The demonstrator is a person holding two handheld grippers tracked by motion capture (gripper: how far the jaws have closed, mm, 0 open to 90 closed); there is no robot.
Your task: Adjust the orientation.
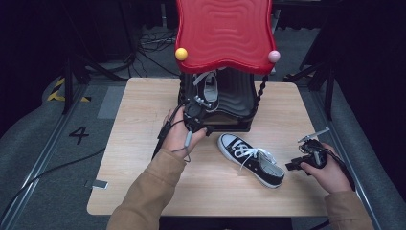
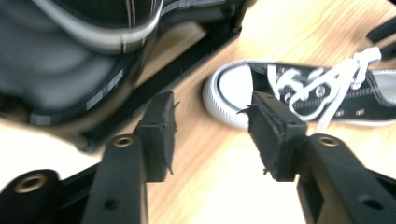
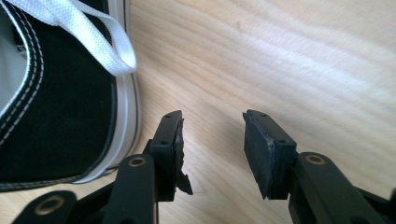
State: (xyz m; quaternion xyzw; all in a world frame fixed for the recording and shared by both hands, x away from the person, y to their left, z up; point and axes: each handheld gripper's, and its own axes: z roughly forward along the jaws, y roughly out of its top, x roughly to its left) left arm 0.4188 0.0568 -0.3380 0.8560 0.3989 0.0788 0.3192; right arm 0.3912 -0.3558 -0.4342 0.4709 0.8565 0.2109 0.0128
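Note:
A black sneaker (image 1: 251,159) with a white toe cap and white laces lies on its sole in the middle of the wooden table (image 1: 143,143). A second matching sneaker (image 1: 209,91) stands on the black shelf (image 1: 239,103) under the red canopy. My left gripper (image 1: 197,109) hovers at the shelf's front left corner, open, nothing between its jaws. In the left gripper view my left gripper (image 2: 212,105) frames bare wood, with the table sneaker's toe (image 2: 233,88) just beyond and the shelf sneaker (image 2: 93,28) blurred at upper left. My right gripper (image 1: 293,166) is open beside the table sneaker's heel; my right gripper (image 3: 212,126) is empty, the sneaker (image 3: 60,116) to its left.
The red wavy canopy (image 1: 222,33) carries a yellow ball (image 1: 181,53) and a pink ball (image 1: 273,56) and rests on twisted black posts (image 1: 261,91). Bare wood lies left of and in front of the stand. Cables run over the grey floor (image 1: 48,158) around the table.

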